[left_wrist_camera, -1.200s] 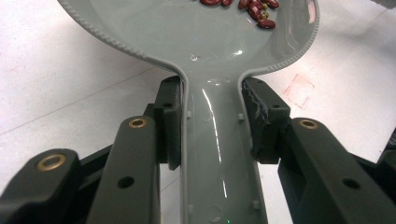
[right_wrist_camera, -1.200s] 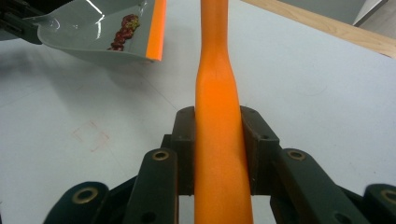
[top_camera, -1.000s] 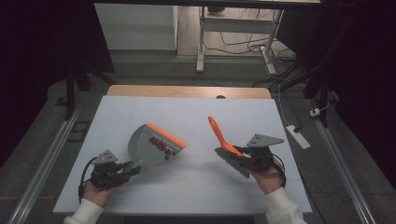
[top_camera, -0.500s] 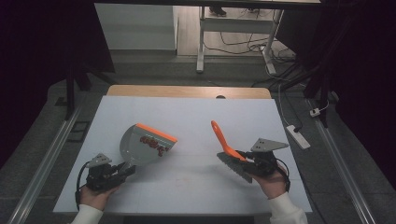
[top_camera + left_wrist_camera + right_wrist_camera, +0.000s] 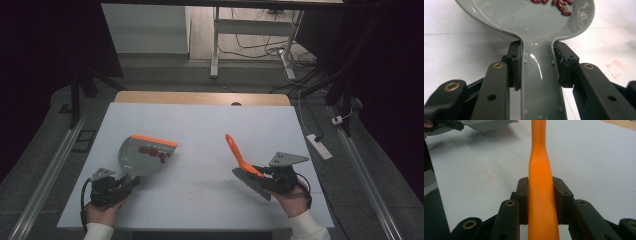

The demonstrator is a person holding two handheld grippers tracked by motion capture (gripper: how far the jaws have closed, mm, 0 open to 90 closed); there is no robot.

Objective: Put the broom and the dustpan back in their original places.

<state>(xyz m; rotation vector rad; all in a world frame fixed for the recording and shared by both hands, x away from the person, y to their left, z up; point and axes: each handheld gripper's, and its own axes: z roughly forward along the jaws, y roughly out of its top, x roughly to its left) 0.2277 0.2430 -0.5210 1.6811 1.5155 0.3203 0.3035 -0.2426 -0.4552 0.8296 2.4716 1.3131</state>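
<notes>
Since a second earlier, the dustpan had swung from near the tabletop's centre out toward eight o'clock, and the brush had drifted slightly nearer the person at about four o'clock. The dustpan was smooth, glossy grey plastic, a rounded scoop with a fine ribbed rim and a straight orange lip along its far edge. A small heap of dark red beans, oval and shiny, lay inside it just behind that lip. Its flat, narrow handle ran back between the jaws of the left claw, whose black ridged pads pressed on both of the handle's edges, so the claw was clamped on the dustpan. The brush had a smooth matte orange handle, slim and gently waisted, rising toward eleven o'clock from a grey toothed base. The right claw was clamped on that handle, its black pads flush against either side. A grey three-cornered plate sat on top of it. The tabletop was a flat white sheet, faintly marked with thin lines and a small reddish square.
</notes>
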